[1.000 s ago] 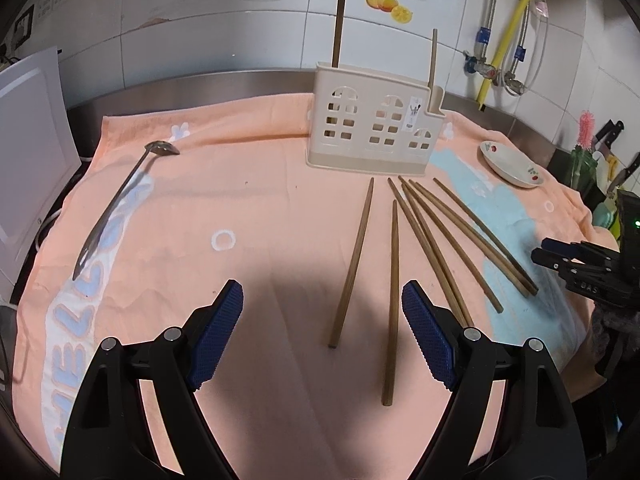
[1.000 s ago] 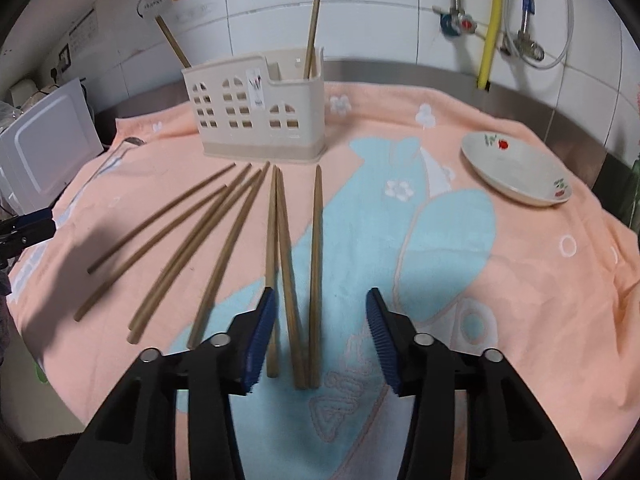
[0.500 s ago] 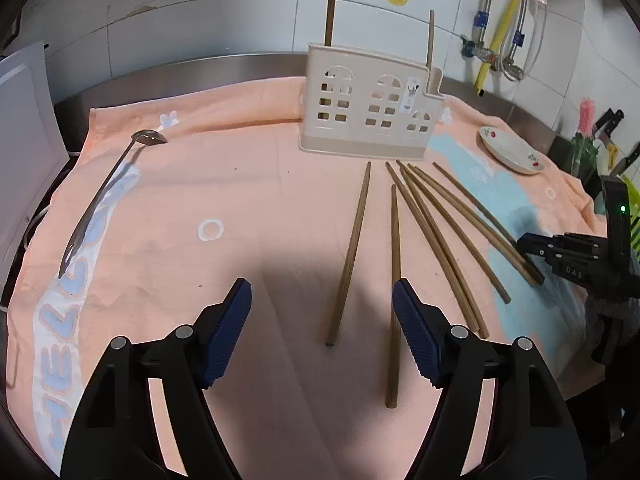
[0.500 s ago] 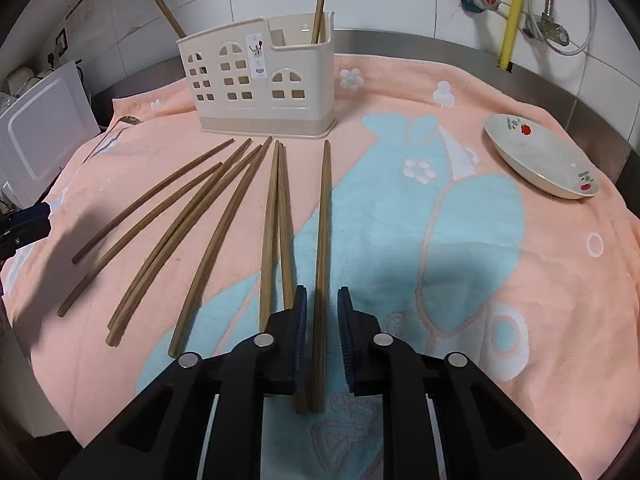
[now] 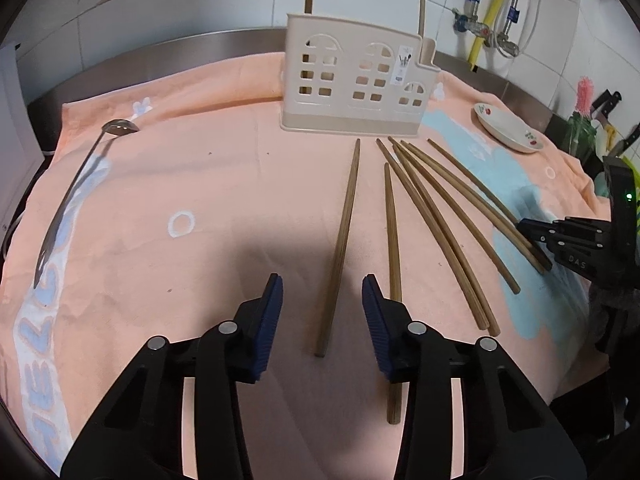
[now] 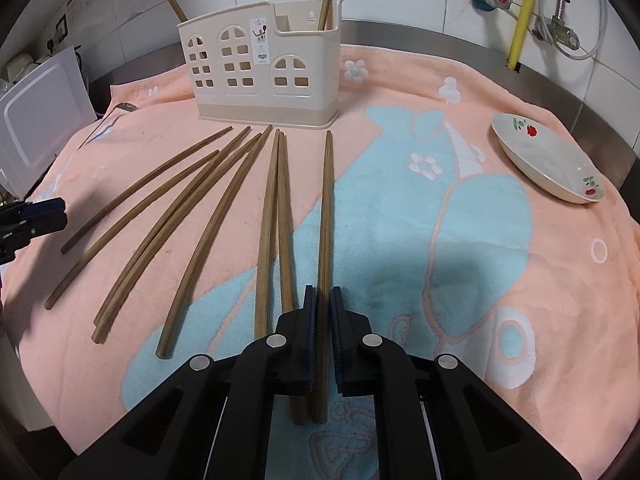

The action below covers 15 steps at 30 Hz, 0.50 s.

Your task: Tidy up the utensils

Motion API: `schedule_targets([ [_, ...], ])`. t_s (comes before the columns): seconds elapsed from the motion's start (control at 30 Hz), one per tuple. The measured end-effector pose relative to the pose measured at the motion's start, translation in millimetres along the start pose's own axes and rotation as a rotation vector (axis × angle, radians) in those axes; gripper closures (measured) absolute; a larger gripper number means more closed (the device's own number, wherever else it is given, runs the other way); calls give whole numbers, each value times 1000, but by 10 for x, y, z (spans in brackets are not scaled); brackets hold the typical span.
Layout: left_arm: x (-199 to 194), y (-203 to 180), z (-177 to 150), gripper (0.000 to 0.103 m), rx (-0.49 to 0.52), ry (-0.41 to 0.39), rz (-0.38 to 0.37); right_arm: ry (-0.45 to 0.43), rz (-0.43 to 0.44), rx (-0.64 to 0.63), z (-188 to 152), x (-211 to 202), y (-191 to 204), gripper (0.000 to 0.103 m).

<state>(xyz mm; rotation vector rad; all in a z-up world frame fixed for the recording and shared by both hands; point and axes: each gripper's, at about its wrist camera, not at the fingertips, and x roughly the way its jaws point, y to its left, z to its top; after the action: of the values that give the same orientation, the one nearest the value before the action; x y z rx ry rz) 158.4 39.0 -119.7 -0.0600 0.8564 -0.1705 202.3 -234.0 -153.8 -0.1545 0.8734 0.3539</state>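
Several brown wooden chopsticks lie fanned out on an orange and blue towel (image 5: 208, 168) in front of a cream utensil holder (image 5: 352, 88) (image 6: 264, 68), in which two chopsticks stand. My left gripper (image 5: 322, 314) has the leftmost chopstick (image 5: 344, 232) between its blue pads. The jaws are closing and a gap shows on each side of the stick. My right gripper (image 6: 323, 320) is shut on the rightmost chopstick (image 6: 326, 208), which still lies on the towel. A metal spoon (image 5: 72, 200) rests at the towel's far left.
A small flowered dish (image 6: 548, 160) (image 5: 508, 128) sits at the back right of the towel. A white appliance (image 6: 36, 112) stands off the left edge. Tiled wall, pipes and a steel rim run behind the holder. Knives (image 5: 608, 100) stand far right.
My left gripper came down and forward over the leftmost chopstick while its jaws narrowed. My right gripper's jaws closed on the rightmost chopstick and sank slightly.
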Motion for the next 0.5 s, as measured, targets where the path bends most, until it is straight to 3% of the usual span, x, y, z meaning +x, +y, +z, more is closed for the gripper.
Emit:
schedule_targets([
  [0.5, 370, -91, 112, 82, 29, 64, -26, -13, 6, 27, -40, -39, -41, 96],
])
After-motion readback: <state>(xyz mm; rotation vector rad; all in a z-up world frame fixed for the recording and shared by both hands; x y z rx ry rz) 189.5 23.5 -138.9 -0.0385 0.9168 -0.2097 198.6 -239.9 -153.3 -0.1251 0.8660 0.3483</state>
